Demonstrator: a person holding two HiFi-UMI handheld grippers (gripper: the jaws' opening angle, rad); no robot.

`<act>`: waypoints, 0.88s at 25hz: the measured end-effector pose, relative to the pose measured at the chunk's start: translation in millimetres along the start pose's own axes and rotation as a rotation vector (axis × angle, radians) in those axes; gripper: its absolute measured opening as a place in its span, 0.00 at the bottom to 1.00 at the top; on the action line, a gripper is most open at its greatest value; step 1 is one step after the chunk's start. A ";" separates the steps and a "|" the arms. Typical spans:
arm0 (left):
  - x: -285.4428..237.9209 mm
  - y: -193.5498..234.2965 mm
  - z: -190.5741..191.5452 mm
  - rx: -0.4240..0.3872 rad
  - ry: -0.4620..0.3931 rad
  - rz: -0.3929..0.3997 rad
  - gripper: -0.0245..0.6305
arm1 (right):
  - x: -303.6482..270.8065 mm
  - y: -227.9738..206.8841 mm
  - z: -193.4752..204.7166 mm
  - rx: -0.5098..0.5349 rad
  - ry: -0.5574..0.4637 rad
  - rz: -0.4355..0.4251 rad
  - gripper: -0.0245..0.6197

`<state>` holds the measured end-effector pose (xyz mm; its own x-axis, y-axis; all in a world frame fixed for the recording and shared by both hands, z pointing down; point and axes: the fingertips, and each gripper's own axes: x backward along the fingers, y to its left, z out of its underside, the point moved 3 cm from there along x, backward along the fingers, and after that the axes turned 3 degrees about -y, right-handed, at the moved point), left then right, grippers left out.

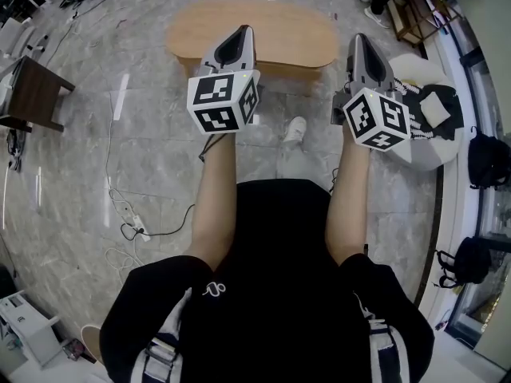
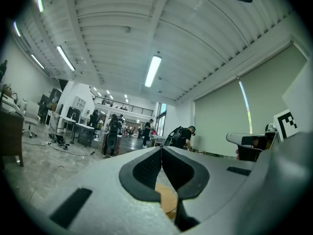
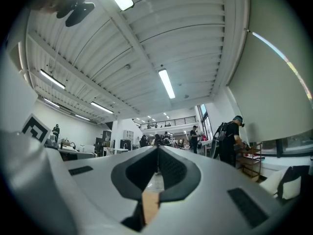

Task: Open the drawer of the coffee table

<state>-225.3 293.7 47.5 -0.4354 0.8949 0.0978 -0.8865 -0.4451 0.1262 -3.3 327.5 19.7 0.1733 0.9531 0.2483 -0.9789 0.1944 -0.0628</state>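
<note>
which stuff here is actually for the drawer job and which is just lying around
For the job:
- coffee table
- left gripper, shut, empty
- right gripper, shut, empty

Just lying about:
- dark side table
- power strip with its cables
- white beanbag
- black backpack

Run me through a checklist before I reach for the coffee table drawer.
1. Coffee table ahead of both grippers: ok.
2. Left gripper empty: ok, fingers together on nothing.
3. Right gripper empty: ok, same.
4. Fingers open for a handle: not ok, both pairs shut.
5. Drawer front and handle in sight: cannot tell; only the tabletop and its near edge show.
6. Floor cables off the line to the table: ok, they lie to the left.
</note>
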 end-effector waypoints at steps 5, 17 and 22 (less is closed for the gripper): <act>-38.3 1.6 4.8 -0.016 0.002 -0.002 0.05 | -28.8 -27.2 8.7 -0.017 -0.015 0.007 0.06; -157.4 -2.8 14.1 -0.061 0.011 -0.009 0.05 | -128.1 -113.0 38.6 -0.101 -0.013 0.019 0.06; -215.0 12.2 27.0 -0.059 0.032 -0.034 0.05 | -182.9 -140.7 66.1 -0.126 0.020 0.005 0.06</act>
<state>-138.3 95.1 54.7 -0.4087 0.9105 0.0623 -0.9083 -0.4125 0.0702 95.6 110.5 47.1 0.1721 0.9581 0.2288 -0.9585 0.2165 -0.1856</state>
